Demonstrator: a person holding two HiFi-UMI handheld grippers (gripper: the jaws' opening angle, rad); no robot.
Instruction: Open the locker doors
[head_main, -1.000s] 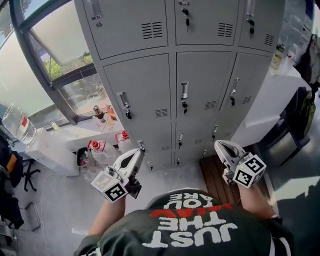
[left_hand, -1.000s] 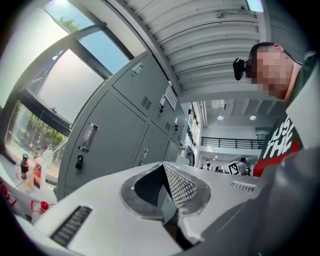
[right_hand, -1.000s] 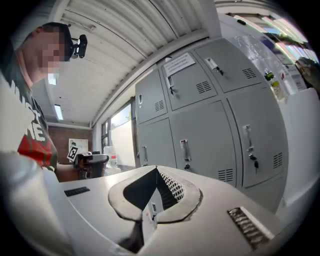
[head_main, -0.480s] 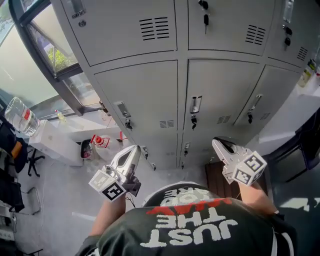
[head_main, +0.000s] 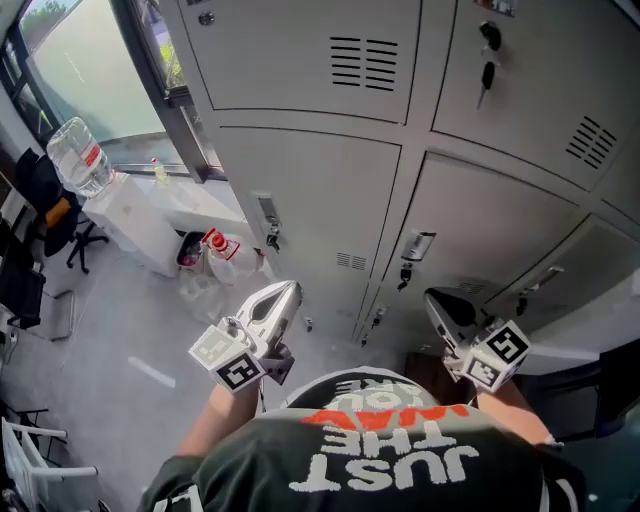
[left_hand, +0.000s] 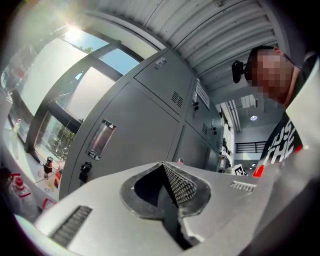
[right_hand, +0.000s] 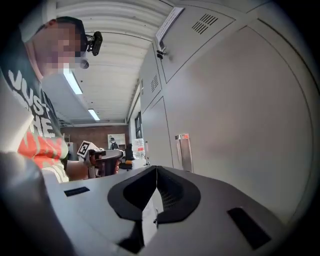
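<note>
A bank of grey lockers (head_main: 310, 190) stands in front of me, with every door in view closed. The left column's door has a handle (head_main: 268, 214) with a key below it; the middle door's handle (head_main: 418, 246) sits to its right. My left gripper (head_main: 287, 292) is shut and empty, held low, short of the left door. That handle (left_hand: 101, 139) shows ahead in the left gripper view, past the touching jaw tips (left_hand: 163, 167). My right gripper (head_main: 436, 300) is also shut and empty, below the middle door. In its own view the tips (right_hand: 156, 172) point along a door near a handle (right_hand: 183, 151).
A large window (head_main: 90, 60) is left of the lockers. Below it, a big water bottle (head_main: 80, 156) lies on a white ledge (head_main: 150, 215), with red-capped bottles (head_main: 216, 246) on the floor beside it. A chair (head_main: 40, 230) stands far left. Keys (head_main: 487, 68) hang from an upper door.
The lockers have come closer and fill more of the head view, which has swung to the right. Both grippers stay shut, low in front of the body.
</note>
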